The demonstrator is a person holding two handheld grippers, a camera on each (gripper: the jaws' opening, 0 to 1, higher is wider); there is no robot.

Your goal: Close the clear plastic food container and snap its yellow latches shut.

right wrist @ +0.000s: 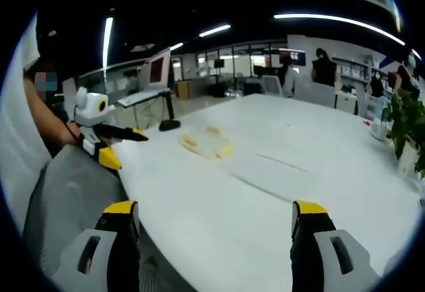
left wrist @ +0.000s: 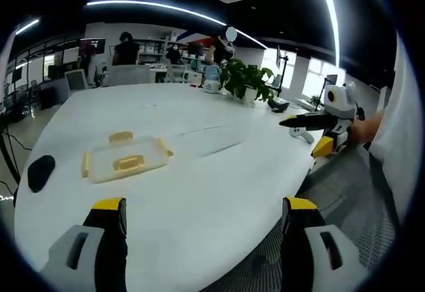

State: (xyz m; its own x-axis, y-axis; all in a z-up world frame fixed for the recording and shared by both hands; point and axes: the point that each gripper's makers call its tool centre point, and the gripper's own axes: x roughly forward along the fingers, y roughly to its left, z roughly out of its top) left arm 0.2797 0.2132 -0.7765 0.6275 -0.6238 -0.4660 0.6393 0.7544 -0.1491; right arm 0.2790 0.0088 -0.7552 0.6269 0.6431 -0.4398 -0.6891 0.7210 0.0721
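Container (left wrist: pixel 124 158) of clear plastic lies flat on the white counter (left wrist: pixel 219 172), toward its left part in the left gripper view, with yellow latches (left wrist: pixel 121 136) showing at its edges; one lies at the far side, one at the left end, one at the right corner, and a yellow piece sits on its top. Whether the lid is fully seated is too small to tell. In the right gripper view the same container (right wrist: pixel 207 144) sits well out on the counter (right wrist: pixel 279 192), beyond the other tool.

Left tongs (left wrist: pixel 204 222) are spread wide apart and hold nothing, hanging above the near edge of the counter, well short of the container. Right tongs (right wrist: pixel 216 225) are likewise wide apart and empty, over the counter's near edge. Each tool appears from the side in the other's view, held by a hand just off the counter's rim.

Both tools seem held back and level, probably so the person can line them up on the container before reaching in. No latch is being pressed yet, so the work looks to be at its start
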